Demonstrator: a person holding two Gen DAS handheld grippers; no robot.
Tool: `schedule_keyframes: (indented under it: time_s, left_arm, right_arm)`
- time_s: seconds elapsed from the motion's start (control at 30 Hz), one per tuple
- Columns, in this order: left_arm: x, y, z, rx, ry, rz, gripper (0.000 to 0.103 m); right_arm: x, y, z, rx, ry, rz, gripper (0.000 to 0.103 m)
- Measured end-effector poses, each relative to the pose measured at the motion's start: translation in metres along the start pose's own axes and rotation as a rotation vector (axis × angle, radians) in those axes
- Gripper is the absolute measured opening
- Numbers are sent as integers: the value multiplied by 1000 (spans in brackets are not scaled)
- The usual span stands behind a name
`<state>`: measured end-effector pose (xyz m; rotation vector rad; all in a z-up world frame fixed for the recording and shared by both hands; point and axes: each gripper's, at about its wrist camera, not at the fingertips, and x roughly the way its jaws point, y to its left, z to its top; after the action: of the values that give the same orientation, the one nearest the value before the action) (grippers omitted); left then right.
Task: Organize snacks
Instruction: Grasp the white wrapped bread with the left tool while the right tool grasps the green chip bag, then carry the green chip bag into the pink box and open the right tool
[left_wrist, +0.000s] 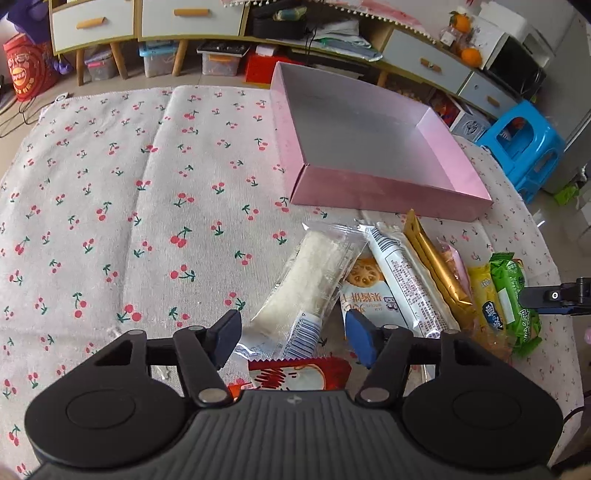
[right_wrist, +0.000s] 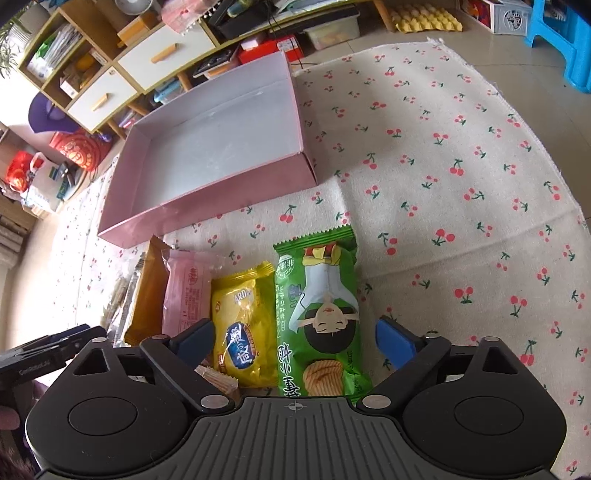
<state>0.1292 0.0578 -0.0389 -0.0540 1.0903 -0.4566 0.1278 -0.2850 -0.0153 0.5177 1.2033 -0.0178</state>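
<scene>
An open pink box (left_wrist: 369, 192) stands with nothing in it on the cherry-print cloth, behind a row of snack packets. My left gripper (left_wrist: 294, 338) is open, and the near end of a clear-wrapped white snack (left_wrist: 310, 280) lies between its blue pads, apart from the right pad. A red packet (left_wrist: 295, 376) lies under it. Beside them lie a biscuit packet (left_wrist: 364, 284), a white barcode packet (left_wrist: 402, 273) and a gold packet (left_wrist: 436, 266). My right gripper (right_wrist: 294, 341) is open over the yellow packet (right_wrist: 243, 317) and green chips packet (right_wrist: 321, 306). The pink box (right_wrist: 207, 210) lies beyond.
A pink packet (right_wrist: 188, 291) and the gold packet (right_wrist: 147, 291) lie left of the yellow one. The cloth (right_wrist: 461, 184) stretches bare to the right and also left of the snacks. A blue stool (left_wrist: 524, 144) and low cabinets (left_wrist: 184, 18) stand past the cloth's far edge.
</scene>
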Motion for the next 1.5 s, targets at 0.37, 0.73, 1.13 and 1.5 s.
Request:
schedule_keyframes:
  time_s: [0.37, 0.73, 1.13, 1.5]
  left_arm:
    - [6, 1, 7, -6, -3, 27, 46]
    - [8, -8, 15, -14, -20, 102, 33]
    - [-15, -8, 27, -172, -84, 87, 29]
    - [-20, -23, 46, -250, -165, -5, 21]
  right_arm:
    - [16, -1, 3, 22, 27, -80, 62]
    - [10, 7, 9, 67, -19, -110, 46]
    - [-11, 11, 26, 162, -93, -31, 45]
    - [-18, 31, 33, 222, -127, 63, 46]
